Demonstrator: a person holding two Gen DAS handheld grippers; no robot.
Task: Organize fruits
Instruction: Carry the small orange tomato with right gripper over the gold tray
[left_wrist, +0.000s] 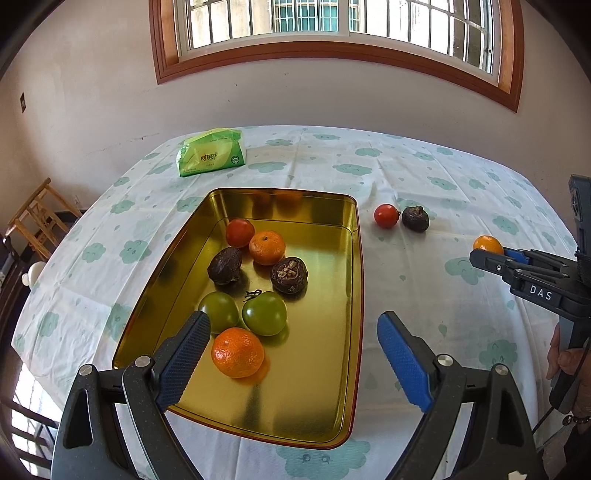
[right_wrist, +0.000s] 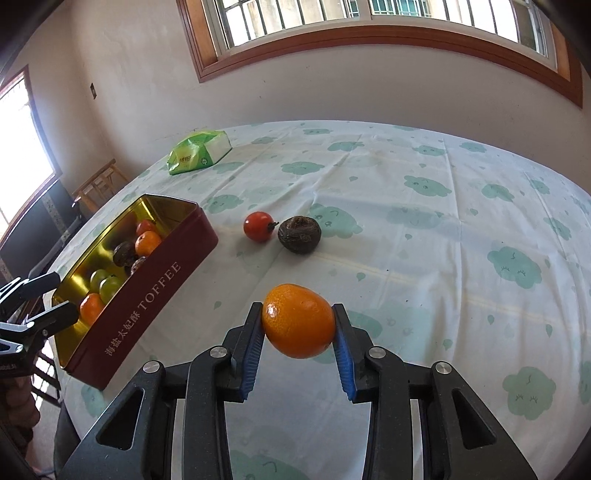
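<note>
Seemingly idle, the left gripper (left_wrist: 291, 354) hangs wide open and empty over the near end of the gold tin (left_wrist: 325, 398), where seven fruits already lie. From this view the right gripper (left_wrist: 489, 254) is far right, an orange (left_wrist: 487, 243) at its tip.

Up close in the right wrist view, the right gripper (right_wrist: 298, 325) has its blue pads pressed on the orange (right_wrist: 298, 320) (long axis across the jaws). The tin (right_wrist: 147, 291) lies to its left, so the carry runs leftward; a red tomato (right_wrist: 258, 226) and a dark fruit (right_wrist: 299, 235) wait farther off on the tablecloth (right_wrist: 461, 258).
</note>
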